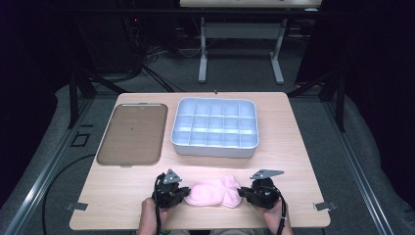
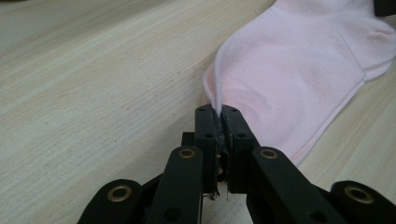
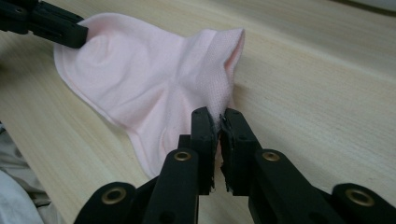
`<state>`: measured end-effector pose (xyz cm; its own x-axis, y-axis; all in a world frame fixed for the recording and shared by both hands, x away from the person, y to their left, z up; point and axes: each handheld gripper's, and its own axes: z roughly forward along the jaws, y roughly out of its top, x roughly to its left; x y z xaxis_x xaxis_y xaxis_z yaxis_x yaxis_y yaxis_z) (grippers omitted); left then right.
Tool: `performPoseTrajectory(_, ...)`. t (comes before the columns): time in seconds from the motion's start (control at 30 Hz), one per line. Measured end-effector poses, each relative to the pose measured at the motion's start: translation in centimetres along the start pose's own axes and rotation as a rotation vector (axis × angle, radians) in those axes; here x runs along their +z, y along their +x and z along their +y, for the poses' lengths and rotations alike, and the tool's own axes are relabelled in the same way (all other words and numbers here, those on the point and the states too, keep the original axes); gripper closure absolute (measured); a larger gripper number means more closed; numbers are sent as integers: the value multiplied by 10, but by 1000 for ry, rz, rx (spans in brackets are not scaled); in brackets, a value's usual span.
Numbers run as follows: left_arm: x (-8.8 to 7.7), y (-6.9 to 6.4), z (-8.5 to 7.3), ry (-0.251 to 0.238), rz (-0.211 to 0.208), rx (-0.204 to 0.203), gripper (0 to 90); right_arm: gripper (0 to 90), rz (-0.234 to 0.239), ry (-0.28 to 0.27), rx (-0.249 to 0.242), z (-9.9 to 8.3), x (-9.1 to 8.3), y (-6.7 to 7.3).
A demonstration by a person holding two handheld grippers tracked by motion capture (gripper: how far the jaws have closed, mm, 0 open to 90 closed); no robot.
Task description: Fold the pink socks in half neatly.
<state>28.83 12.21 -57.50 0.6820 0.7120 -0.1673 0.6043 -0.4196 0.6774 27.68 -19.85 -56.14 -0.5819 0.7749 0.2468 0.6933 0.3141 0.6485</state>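
One pale pink sock (image 1: 214,192) lies flat on the near edge of the wooden table (image 1: 293,147), stretched between the two grippers and pinched at both ends. The left gripper (image 1: 182,193) has its jaws clamped tight on a thin fold at one end of the sock, and the right gripper (image 1: 243,192) has its jaws closed on the other end, where the knit turns to a fine mesh. No brand, label or writing can be read on the sock or anywhere else. The left gripper view shows the fabric (image 2: 299,70) as smooth, with a neat hem along one edge, rising in a ridge into the left gripper's (image 2: 220,112) jaws. The right gripper view shows the mesh weave (image 3: 154,74) and soft creases fanning out from the right gripper (image 3: 218,114), with the other gripper's dark jaw tips at the far end of the sock. The high view adds what lies farther off, beyond both grippers: a white divided organiser box (image 1: 215,128) just past the sock, and a flat brown tray (image 1: 131,134) beside it, ahead of the left gripper.
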Motion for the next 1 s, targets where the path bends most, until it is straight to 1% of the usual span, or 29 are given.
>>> performPoseTrajectory(0.03,0,0,0,0,0,0,864,841,0,0,0,0,0,0)
performPoseTrajectory(0.07,0,0,0,1,-3,1,864,841,2,-10,-9,3,-5,2)
performPoseTrajectory(0.1,1,0,1,1,-3,1,864,841,-1,-7,-15,4,-7,3)
performPoseTrajectory(0.13,1,-1,1,1,-4,-1,864,841,6,-18,-16,5,-9,5)
performPoseTrajectory(0.17,1,-1,2,6,-2,5,864,841,8,-20,-24,7,-11,6)
performPoseTrajectory(0.2,2,-1,2,4,-4,0,864,841,14,-15,-38,10,-13,8)
performPoseTrajectory(0.27,2,-1,3,5,-6,0,863,840,28,-29,-40,13,-15,13)
performPoseTrajectory(0.3,2,-1,3,5,-6,0,863,840,28,-29,-40,13,-15,13)
performPoseTrajectory(0.33,3,0,2,1,-12,-9,863,838,48,-19,-62,19,-17,19)
performPoseTrajectory(0.4,3,0,2,-1,-14,-15,862,837,53,-16,-70,21,-17,21)
performPoseTrajectory(0.43,3,0,2,0,-14,-15,862,835,68,-6,-88,26,-16,27)
performPoseTrajectory(0.47,3,0,2,2,-15,-15,862,834,73,-10,-107,31,-15,34)
performPoseTrajectory(0.5,3,0,2,1,-13,-16,862,833,84,-1,-120,34,-14,38)
performPoseTrajectory(0.53,3,0,2,2,-13,-15,862,833,92,-2,-120,36,-12,42)
performPoseTrajectory(0.6,3,1,3,3,-15,-13,861,832,107,12,-139,43,-7,50)
performPoseTrajectory(0.63,3,1,3,3,-15,-13,861,832,107,12,-139,43,-7,50)
performPoseTrajectory(0.67,3,1,3,5,-18,-12,861,832,112,34,-158,48,0,57)
performPoseTrajectory(0.73,3,2,2,2,-22,-20,861,832,113,43,-166,50,2,60)
performPoseTrajectory(0.77,4,2,2,-1,-25,-30,861,832,128,61,-178,56,12,67)
performPoseTrajectory(0.8,3,2,2,1,-25,-27,861,832,132,70,-181,57,16,69)
performPoseTrajectory(0.83,3,2,2,1,-25,-27,861,832,132,70,-181,57,16,69)
performPoseTrajectory(0.87,3,2,2,2,-26,-28,861,832,146,93,-189,61,29,77)
performPoseTrajectory(0.93,4,2,2,2,-26,-29,861,832,157,106,-199,62,40,82)
performPoseTrajectory(0.97,4,2,2,2,-26,-29,861,832,157,106,-199,62,40,82)
performPoseTrajectory(1.0,4,2,2,2,-28,-30,860,832,166,123,-210,64,51,87)
